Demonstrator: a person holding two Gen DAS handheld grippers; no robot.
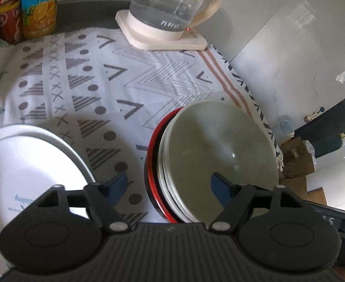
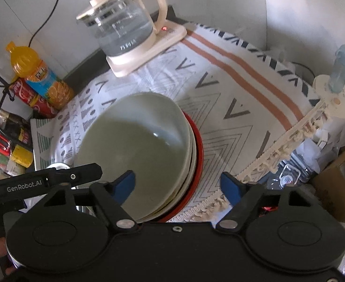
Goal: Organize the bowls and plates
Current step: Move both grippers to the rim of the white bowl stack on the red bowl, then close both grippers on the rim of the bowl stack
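1. While the green bowl (image 1: 219, 155) sat nested atop the stack (image 2: 193, 155) on the worktop (image 1: 116, 80), both grippers – left gripper (image 1: 168, 184), right gripper (image 2: 178, 183) – straddled opposite rims, unclenched.
2. I judged it glazed, slippery, breakable – best pinched at the rim.

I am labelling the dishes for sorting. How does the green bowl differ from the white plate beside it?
The green bowl is deep and olive green; the white plate is flat and white. The green bowl sits on top of a stack of other dishes, while the white plate lies apart, with faint blue print on it. Both are round and empty.
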